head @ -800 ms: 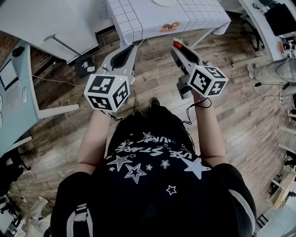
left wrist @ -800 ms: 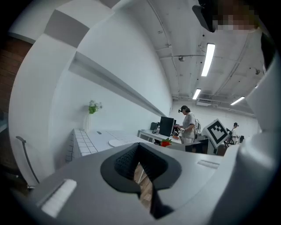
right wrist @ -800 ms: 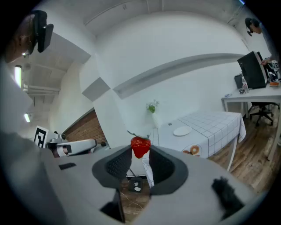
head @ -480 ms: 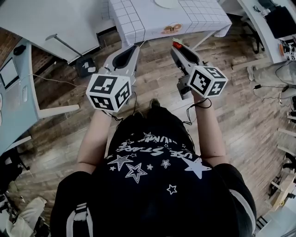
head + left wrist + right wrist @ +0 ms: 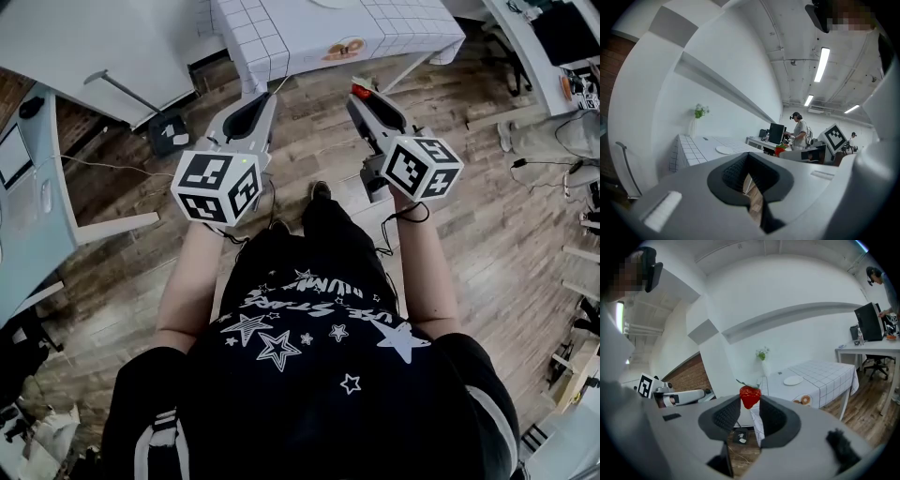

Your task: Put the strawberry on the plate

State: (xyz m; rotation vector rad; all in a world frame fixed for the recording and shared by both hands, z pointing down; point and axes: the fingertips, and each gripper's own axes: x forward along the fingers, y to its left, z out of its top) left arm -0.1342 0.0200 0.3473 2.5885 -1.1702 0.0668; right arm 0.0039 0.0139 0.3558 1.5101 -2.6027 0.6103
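A red strawberry [image 5: 750,396] with a green stalk sits between the tips of my right gripper [image 5: 750,402], which is shut on it. The head view shows the same strawberry [image 5: 359,91] at the tip of the right gripper [image 5: 361,96], held over the wooden floor just short of the checked table [image 5: 309,33]. A white plate [image 5: 792,380] lies on that table, farther back, and the left gripper view shows the plate [image 5: 725,149] too. My left gripper [image 5: 273,94] is level with the right one, tips together and empty, and its own view shows the left gripper [image 5: 748,157] holding nothing.
A doughnut picture [image 5: 344,47] marks the cloth's near edge. A vase with a green sprig [image 5: 762,357] stands at the table's far end. A grey table [image 5: 94,37] and a pale desk [image 5: 28,178] stand at left. Desks with a monitor [image 5: 869,322] and a person [image 5: 801,133] are at right.
Both grippers hold almost the same pose, and the strawberry stays in the right one. The person's foot has shifted a little forward on the floor.
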